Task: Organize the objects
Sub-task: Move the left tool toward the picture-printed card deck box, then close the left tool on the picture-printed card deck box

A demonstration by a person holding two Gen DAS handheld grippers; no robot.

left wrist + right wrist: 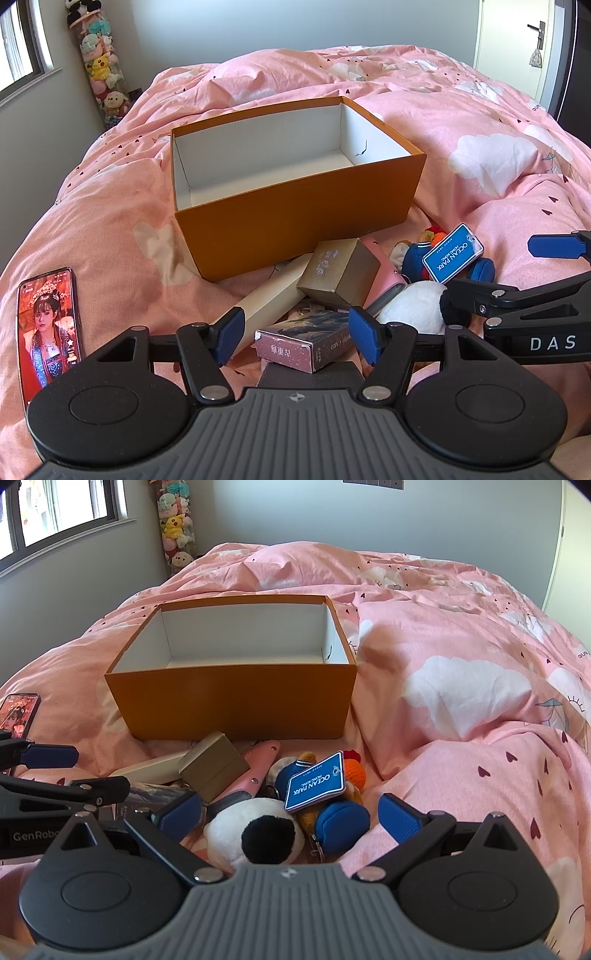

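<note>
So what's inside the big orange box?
Nothing that shows: the orange box has bare white walls and floor, with one small dark mark on the right wall. Its near wall hides the closest strip of floor.

A bed [461, 122] under a pink cloud-print duvet fills the room. Grey walls [277, 513] stand behind it, with a daylit window [55, 513] far left, a white door [517, 40] far right, and a plush-toy column [99, 62] in the corner.
</note>
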